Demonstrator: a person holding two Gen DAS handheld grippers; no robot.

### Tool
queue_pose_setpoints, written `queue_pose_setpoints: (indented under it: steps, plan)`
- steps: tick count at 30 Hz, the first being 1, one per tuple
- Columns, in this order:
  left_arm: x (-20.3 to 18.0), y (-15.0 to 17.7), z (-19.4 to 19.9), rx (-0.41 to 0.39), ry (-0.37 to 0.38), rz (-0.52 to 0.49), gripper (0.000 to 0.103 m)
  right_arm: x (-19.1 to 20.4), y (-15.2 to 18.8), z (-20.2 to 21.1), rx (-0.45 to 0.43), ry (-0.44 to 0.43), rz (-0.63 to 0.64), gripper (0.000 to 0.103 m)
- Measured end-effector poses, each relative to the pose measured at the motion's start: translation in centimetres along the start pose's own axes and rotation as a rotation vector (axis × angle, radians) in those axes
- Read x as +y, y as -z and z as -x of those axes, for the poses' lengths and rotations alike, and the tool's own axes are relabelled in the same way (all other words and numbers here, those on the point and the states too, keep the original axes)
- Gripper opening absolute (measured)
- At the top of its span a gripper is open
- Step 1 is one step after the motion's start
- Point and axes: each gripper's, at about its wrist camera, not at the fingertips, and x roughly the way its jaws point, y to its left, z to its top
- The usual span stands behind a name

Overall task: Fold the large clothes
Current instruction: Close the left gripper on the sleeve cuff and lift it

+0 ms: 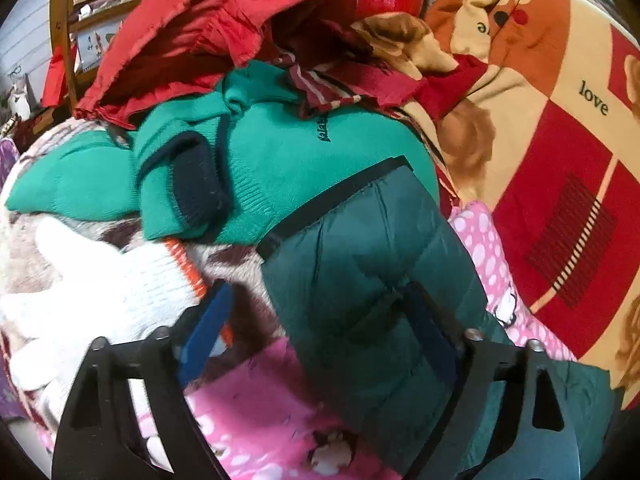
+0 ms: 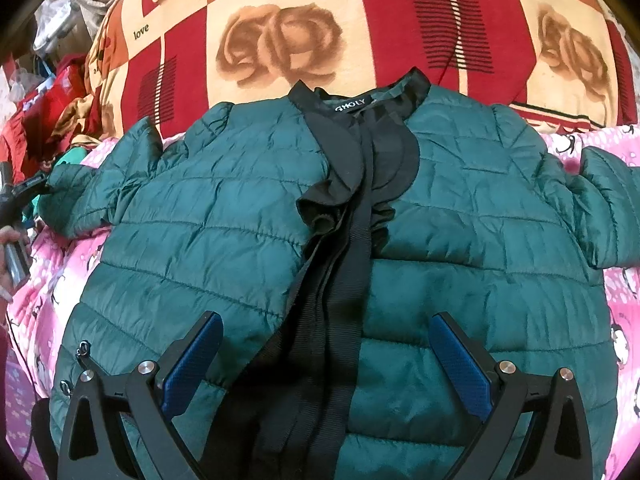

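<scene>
Jaws of both grippers gape over green jacket (image 2: 248, 216).

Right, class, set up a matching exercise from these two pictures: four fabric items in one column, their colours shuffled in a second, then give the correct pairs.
Column one:
1. quilted jacket
2. knit sweater
3. sheet under the jacket
4. crumpled garment at the top of the pile

Column two:
A. red
B. pink with a printed pattern
C. dark teal with black trim
D. bright green with navy edging

Pairs: 1-C, 2-D, 3-B, 4-A
</scene>
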Motion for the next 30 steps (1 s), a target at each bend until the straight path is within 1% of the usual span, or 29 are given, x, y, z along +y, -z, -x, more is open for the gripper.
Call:
queue_pose_setpoints:
  steps: [1, 2, 4, 5, 6, 8, 9, 11, 15, 20, 26, 30]
  plan:
    - [-0.1, 0.0, -0.5, 0.013, 0.004, 0.001, 0.078, 0.0, 0.0, -0.1, 0.001, 0.001, 0.000, 0.102]
    - [0.0, -0.1, -0.9, 0.023, 0.011, 0.004, 0.070, 0.0, 0.0, -0.1, 0.003, 0.001, -0.001, 0.102]
    - [0.0, -0.2, -0.9, 0.002, 0.028, 0.007, 0.061, 0.0, 0.1, -0.2, 0.004, 0.001, -0.002, 0.102]
    - [0.0, -0.3, -0.9, -0.005, 0.049, 0.013, 0.049, 0.0, 0.1, -0.2, 0.004, 0.000, -0.001, 0.102]
    - [0.1, -0.4, -1.0, 0.003, 0.075, 0.024, 0.034, 0.0, 0.1, -0.3, 0.005, 0.000, -0.001, 0.102]
    - [0.3, -0.5, -1.2, 0.040, 0.125, 0.048, 0.018, 0.0, 0.1, -0.3, 0.006, -0.001, -0.001, 0.102]
    - [0.4, -0.5, -1.0, 0.048, 0.142, 0.059, 0.016, 0.0, 0.1, -0.3, 0.005, -0.002, -0.002, 0.102]
    - [0.4, -0.2, 0.0, 0.037, 0.160, 0.065, 0.014, -0.1, 0.1, -0.3, 0.004, -0.003, -0.003, 0.102]
    - [0.2, 0.6, 2.9, 0.006, 0.214, 0.025, 0.013, -0.2, 0.3, -0.1, 0.000, -0.004, -0.009, 0.102]
    - [-0.3, 1.6, 6.3, 0.002, 0.279, -0.008, 0.013, -0.5, 0.4, 0.4, -0.009, -0.003, -0.027, 0.102]
    - [-3.1, 3.8, 10.5, -0.014, 0.345, -0.102, 0.012, -1.1, 0.6, 1.5, -0.024, -0.008, -0.050, 0.102]
    - [-5.6, 5.6, 13.0, -0.016, 0.384, -0.162, 0.011, -1.9, 0.7, 2.1, -0.036, 0.000, -0.066, 0.102]
